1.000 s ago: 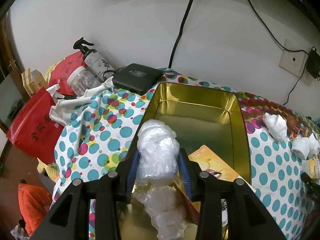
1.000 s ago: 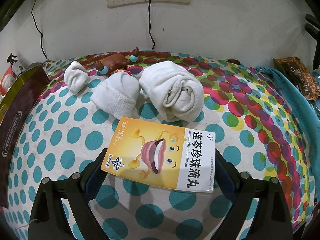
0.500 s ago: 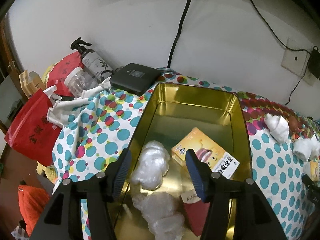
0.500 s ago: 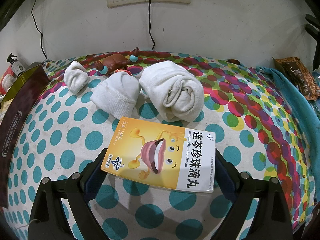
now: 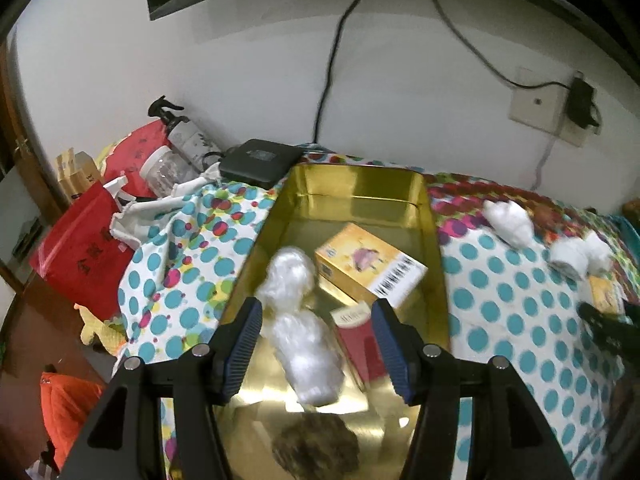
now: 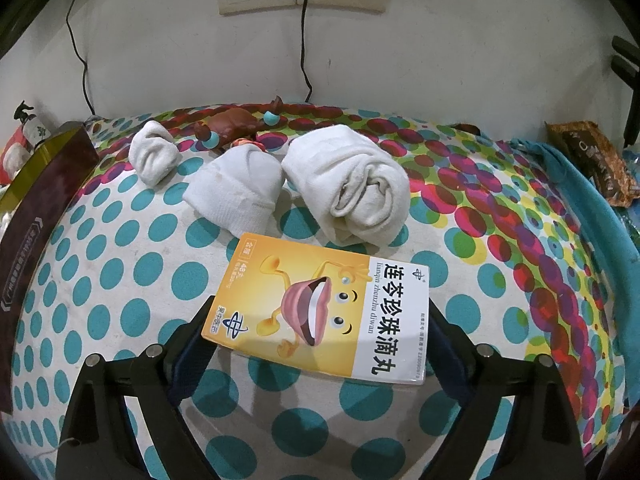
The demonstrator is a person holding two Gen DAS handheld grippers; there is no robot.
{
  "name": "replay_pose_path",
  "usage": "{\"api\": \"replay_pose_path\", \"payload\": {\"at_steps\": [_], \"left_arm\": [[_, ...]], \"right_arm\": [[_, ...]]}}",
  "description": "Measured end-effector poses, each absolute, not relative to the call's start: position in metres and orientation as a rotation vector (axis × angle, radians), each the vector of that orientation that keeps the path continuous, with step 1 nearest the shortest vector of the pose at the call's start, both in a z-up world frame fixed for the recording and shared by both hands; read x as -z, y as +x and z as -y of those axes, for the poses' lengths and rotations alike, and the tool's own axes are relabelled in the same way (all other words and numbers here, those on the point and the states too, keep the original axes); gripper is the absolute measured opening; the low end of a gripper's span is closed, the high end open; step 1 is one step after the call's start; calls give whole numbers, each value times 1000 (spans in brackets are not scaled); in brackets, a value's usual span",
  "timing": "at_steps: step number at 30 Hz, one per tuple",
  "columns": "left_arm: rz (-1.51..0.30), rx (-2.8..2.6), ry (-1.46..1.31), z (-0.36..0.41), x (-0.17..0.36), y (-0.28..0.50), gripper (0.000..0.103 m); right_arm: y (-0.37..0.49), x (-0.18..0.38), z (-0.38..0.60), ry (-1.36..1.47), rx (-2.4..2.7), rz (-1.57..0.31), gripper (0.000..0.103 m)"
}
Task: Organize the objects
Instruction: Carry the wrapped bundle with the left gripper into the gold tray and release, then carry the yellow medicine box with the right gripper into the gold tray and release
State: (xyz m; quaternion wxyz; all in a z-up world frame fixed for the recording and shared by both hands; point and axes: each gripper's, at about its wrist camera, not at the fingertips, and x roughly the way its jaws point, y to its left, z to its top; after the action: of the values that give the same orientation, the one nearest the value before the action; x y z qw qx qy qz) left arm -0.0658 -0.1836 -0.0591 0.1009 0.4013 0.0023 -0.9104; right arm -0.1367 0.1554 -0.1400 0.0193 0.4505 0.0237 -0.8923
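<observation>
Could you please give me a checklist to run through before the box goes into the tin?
1. Left gripper open and empty: ok.
2. Bags lying loose in the tin: ok.
3. Box between the right gripper fingers: ok, jaws closing.
4. Pads pressing on the box: cannot tell.
5. Bare floor at the tin's far end: ok.

Orange medicine box [image 6: 318, 306] flat beside rolled socks [image 6: 348, 184]
</observation>
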Motion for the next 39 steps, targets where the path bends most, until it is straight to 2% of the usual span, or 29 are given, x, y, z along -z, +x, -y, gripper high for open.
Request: {"api": "replay_pose_path", "payload": {"at_steps": [6,14,24,27,39], "left_arm": [[-38,2700,1218,175,63,-43,59],[-105,2671,1129,178,61,-7,59],[-143,2663,1141,190,64,22,67],[-174,2655,1128,197,63,24,69],[-217,2662,1121,209,60,35,70]], "right_arm": [[-136,139,-155,1392,2782,-104,91],[-130,133,-148,1350,2827,-184,91],[-117,119,-135,1210,2883,-260,91],[-116,111,-126,1199,2868,-222,91],[-88,52,8,925,2582,-260,91]]}}
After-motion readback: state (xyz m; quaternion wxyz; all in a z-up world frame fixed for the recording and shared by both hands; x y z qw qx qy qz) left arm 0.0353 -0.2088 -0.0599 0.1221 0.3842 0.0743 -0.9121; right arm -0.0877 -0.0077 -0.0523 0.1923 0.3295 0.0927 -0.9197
